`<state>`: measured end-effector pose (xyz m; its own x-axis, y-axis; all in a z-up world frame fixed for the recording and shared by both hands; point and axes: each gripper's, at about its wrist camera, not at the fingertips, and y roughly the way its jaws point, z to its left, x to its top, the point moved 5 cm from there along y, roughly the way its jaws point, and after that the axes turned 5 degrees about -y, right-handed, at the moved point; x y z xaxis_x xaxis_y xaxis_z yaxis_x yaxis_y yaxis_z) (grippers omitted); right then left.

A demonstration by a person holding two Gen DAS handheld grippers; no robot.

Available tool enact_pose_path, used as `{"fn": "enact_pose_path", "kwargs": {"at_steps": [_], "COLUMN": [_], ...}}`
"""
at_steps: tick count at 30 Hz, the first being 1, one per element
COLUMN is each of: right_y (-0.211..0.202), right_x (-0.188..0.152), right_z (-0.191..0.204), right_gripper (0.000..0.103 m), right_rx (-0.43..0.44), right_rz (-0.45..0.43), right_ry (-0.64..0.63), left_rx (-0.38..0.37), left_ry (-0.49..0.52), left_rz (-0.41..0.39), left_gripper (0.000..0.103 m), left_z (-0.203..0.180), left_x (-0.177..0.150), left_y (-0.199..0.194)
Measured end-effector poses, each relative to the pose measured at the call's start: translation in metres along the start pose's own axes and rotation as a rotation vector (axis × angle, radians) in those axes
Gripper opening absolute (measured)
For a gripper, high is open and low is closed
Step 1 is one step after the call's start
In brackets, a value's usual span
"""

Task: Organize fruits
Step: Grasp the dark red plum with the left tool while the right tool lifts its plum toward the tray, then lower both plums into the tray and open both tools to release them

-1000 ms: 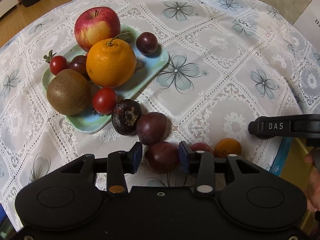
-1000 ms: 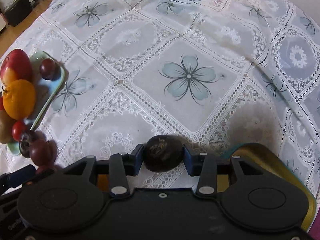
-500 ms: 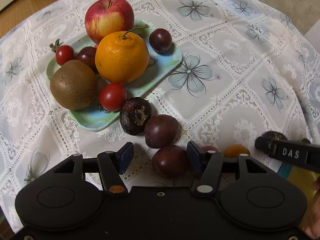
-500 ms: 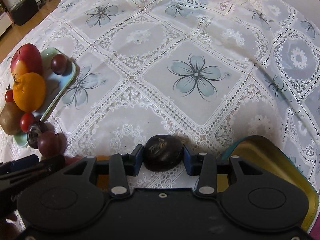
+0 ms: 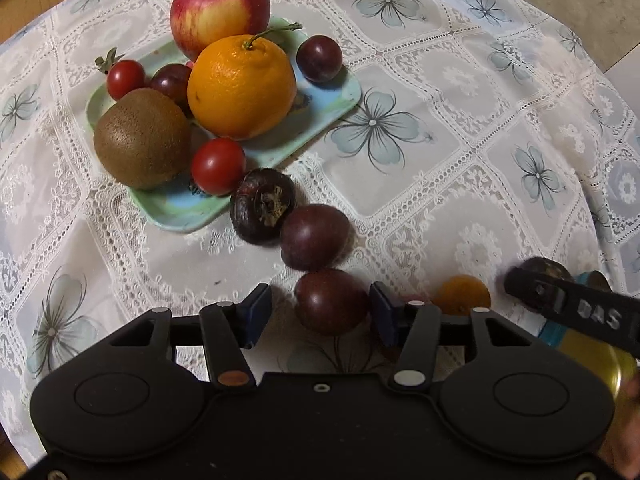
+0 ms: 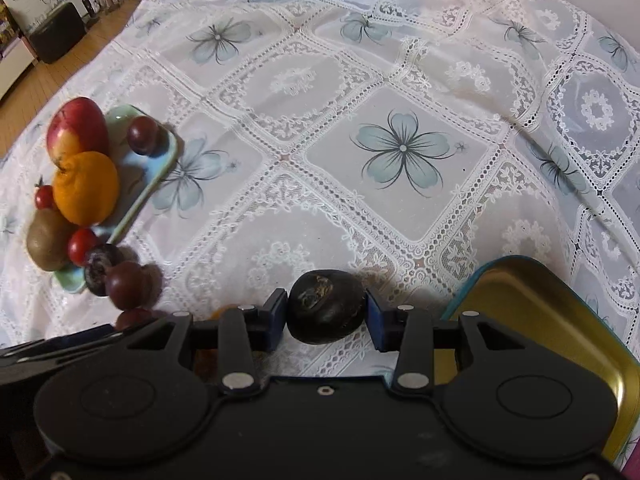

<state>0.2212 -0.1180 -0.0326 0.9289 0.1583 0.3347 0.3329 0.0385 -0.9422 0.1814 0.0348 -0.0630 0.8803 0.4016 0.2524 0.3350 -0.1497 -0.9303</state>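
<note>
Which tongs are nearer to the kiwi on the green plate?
Left. The left tongs sit open around a plum just before the plate with the kiwi; the right tongs are farther right, beside the gold tray.

Small orange fruit [image 5: 462, 294] peeks half-hidden behind the left gripper [image 5: 320, 314] finger; gold tin [image 6: 560, 328] runs off frame; the right gripper's tip [image 5: 560, 304] smears in blur.
</note>
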Motion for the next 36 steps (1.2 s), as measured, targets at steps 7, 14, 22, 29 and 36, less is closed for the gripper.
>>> {"fn": "enact_pose_path", "kwargs": {"at_steps": [7,14,22,29,36], "right_y": [-0.023,-0.071,-0.119,-0.127,-0.127], "right_x": [-0.005,-0.024,-0.086,-0.147,-0.174], "right_z": [0.001,-0.012,-0.043,-0.076,-0.101], "right_gripper": [0.043,0.043,0.043,0.043,0.043], "right_rx": [-0.001,0.052,0.049,0.067,0.06], "right_rz": [-0.028,-0.081,-0.106,-0.052,-0.033], "right_ry": [-0.013,0.031,0.089,0.161,0.174], "left_rx": [0.011,0.014,0.031,0.024,0.034], "left_ry": [0.033,0.083,0.167,0.234,0.294], "left_rz": [-0.022,-0.094,-0.147,-0.124,-0.08], "left_gripper": [0.046,0.046,0.046,0.046,0.046], "left_z": [-0.008,-0.015,-0.034,-0.066,-0.099], "left_x": [0.0,-0.013,-0.065,-0.124,-0.177], "left_y": [0.001,-0.051,-0.107,-0.123,-0.119]}}
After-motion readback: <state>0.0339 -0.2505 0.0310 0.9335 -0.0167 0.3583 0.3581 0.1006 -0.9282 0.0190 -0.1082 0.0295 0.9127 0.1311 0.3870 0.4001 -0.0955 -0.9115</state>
